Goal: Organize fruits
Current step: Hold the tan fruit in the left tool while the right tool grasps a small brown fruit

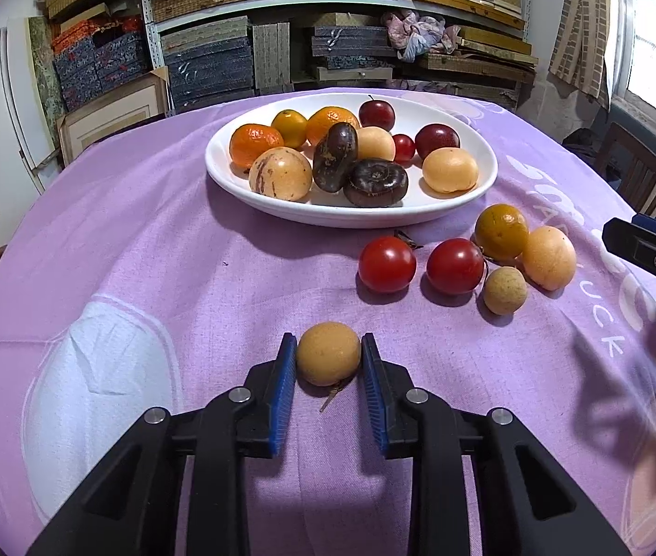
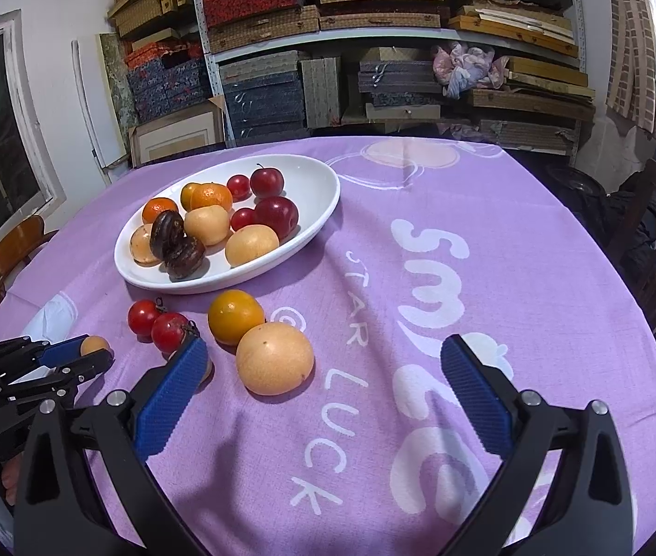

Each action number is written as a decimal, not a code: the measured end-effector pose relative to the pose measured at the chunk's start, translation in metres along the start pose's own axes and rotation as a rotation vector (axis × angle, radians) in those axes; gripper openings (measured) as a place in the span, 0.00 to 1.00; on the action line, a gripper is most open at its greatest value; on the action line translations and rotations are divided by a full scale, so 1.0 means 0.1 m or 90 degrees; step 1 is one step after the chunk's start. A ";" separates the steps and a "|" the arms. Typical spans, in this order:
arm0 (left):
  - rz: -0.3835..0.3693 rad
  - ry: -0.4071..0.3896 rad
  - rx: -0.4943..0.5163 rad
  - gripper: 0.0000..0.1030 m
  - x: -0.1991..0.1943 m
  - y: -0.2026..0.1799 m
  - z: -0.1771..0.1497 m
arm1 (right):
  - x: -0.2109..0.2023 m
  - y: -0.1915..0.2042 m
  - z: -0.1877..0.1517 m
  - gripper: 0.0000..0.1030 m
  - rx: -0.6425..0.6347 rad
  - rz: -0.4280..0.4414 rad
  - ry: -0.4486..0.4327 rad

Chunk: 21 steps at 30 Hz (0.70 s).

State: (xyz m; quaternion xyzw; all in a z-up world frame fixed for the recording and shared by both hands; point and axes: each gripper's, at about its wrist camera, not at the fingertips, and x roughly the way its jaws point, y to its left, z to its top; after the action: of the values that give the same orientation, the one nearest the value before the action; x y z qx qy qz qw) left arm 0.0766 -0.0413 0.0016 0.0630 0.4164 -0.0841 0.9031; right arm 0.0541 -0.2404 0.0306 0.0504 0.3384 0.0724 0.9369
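Left gripper point(image 1: 328, 353) clamped on small tan fruit point(image 1: 328, 353); round, may squirt out lifting toward plate point(image 1: 253, 185). Right gripper point(image 2: 325, 366) released.

A plate point(image 1: 480, 185) of fruit sits far on the table point(image 1: 188, 268). Near and right of it lies a cluster: two tomatoes point(image 1: 387, 264), an orange point(image 1: 501, 230) and a longan point(image 1: 505, 290). Nearer, left of them, one round fruit point(image 1: 328, 353) lies alone between the left gripper's point(image 1: 328, 373) pads.
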 end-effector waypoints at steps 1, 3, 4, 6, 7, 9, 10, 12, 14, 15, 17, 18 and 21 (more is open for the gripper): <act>0.002 0.000 0.001 0.28 0.00 0.00 0.00 | 0.00 0.00 0.00 0.96 0.000 0.000 0.000; 0.005 0.000 0.003 0.28 0.00 -0.02 0.01 | 0.00 0.00 0.00 0.96 0.001 0.001 0.000; 0.006 0.000 0.004 0.28 0.00 -0.02 0.01 | 0.00 0.00 -0.01 0.96 0.000 0.000 0.001; 0.011 -0.001 0.004 0.28 0.01 -0.04 0.00 | 0.01 0.00 -0.01 0.96 -0.001 0.000 0.002; 0.013 -0.002 0.001 0.27 0.01 -0.06 0.00 | 0.01 0.01 -0.02 0.96 -0.002 0.000 0.003; 0.015 -0.007 -0.006 0.27 -0.01 -0.04 0.00 | 0.02 0.02 -0.03 0.96 -0.005 0.005 0.008; 0.015 -0.012 -0.010 0.27 -0.02 -0.03 0.00 | 0.02 0.02 -0.03 0.96 -0.009 0.010 0.009; 0.017 -0.019 -0.014 0.27 -0.05 -0.02 -0.01 | 0.01 0.05 -0.03 0.96 -0.021 0.019 0.009; 0.020 -0.027 -0.018 0.27 -0.07 -0.01 -0.01 | -0.01 0.10 -0.04 0.96 -0.041 0.029 0.010; 0.021 -0.032 -0.021 0.27 -0.09 0.00 -0.02 | -0.01 0.13 -0.05 0.96 -0.053 0.034 0.010; 0.028 -0.041 -0.025 0.27 -0.12 0.02 -0.03 | -0.02 0.21 -0.07 0.96 -0.079 0.042 0.012; 0.032 -0.044 -0.030 0.27 -0.14 0.05 -0.03 | -0.02 0.24 -0.08 0.95 -0.092 0.047 0.014; 0.030 -0.047 -0.054 0.27 -0.17 0.16 -0.03 | 0.01 0.35 -0.14 0.72 -0.125 0.068 0.035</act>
State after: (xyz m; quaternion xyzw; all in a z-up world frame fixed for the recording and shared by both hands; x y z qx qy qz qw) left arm 0.0668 -0.0230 0.0135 0.0313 0.3843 -0.0471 0.9215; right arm 0.0428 -0.2052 0.0243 -0.0257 0.3519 0.1565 0.9225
